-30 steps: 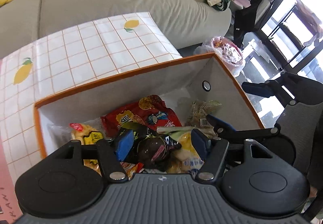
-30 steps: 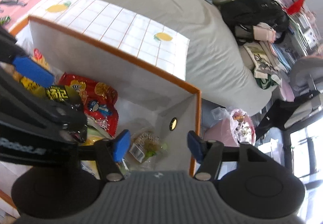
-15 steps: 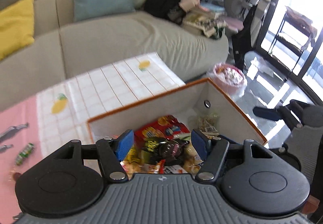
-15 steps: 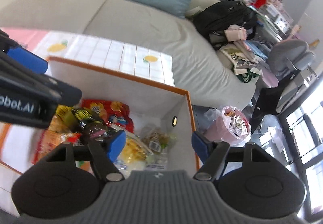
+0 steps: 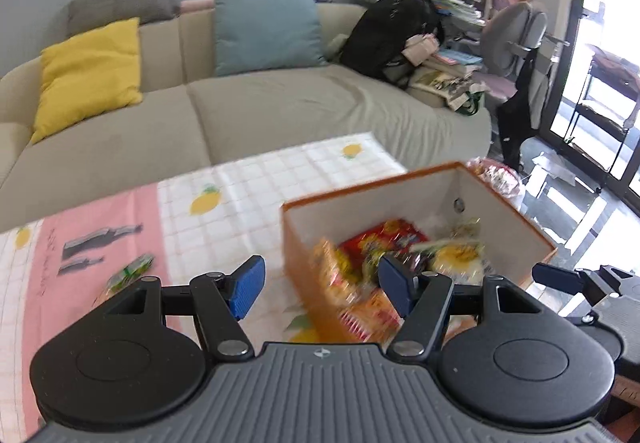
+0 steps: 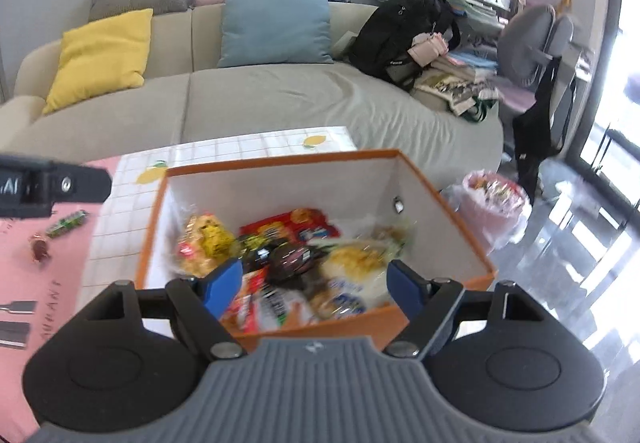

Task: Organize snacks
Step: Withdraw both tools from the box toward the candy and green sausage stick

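An orange-rimmed white box (image 5: 372, 185) stands on the table, filled with snack packets: a red packet (image 5: 384, 239), yellow bags and a dark wrapper. The right wrist view looks into the same box (image 6: 280, 161), with its red packet (image 6: 288, 223) and dark wrapper (image 6: 292, 257). A green candy (image 5: 128, 275) lies loose on the pink cloth left of the box, and the right wrist view shows this green candy (image 6: 66, 223) too. My left gripper (image 5: 320, 287) hangs open above the box's near left corner, holding nothing. My right gripper (image 6: 314, 285) is over the box's near edge, jaws opening, nothing gripped.
A small red-brown sweet (image 6: 40, 247) lies near the green candy. The table wears a checked lemon cloth (image 5: 248, 179). Behind it is a beige sofa (image 5: 280, 103) with yellow and blue cushions and a black backpack (image 5: 392, 31). A pink rubbish bag (image 6: 496, 195) and a grey chair (image 6: 532, 39) stand to the right.
Both grippers have pulled back and up out of the box, so the sofa and room now show. The right gripper rolled level and its jaws stand slightly wider.
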A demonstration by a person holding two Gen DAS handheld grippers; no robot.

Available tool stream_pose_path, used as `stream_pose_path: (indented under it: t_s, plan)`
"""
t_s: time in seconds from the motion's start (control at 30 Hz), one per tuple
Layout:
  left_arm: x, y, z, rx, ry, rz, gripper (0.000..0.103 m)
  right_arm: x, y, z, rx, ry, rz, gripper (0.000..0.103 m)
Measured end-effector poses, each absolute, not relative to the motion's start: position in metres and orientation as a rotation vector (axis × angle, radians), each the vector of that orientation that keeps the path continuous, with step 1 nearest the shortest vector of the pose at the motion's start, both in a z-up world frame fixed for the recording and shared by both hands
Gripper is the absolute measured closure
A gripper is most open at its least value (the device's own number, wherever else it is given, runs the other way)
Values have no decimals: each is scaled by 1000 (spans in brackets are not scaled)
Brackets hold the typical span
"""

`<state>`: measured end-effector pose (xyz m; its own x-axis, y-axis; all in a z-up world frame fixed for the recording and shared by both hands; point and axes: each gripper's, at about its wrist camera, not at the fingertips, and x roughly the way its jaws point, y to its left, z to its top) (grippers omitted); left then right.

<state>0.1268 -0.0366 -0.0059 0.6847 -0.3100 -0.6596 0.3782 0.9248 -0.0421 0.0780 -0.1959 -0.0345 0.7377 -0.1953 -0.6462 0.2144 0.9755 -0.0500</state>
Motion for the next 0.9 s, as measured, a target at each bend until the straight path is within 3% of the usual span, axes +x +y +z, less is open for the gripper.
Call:
stream_pose_path:
  t_s: [0.5, 0.9]
  plan:
    - [103, 63, -49, -1, 803, -205, 27, 59, -109, -57, 2, 724, -20, 25]
    - [116, 113, -66, -86, 807, -179, 27, 92, -54, -68, -74, 735, 122, 25]
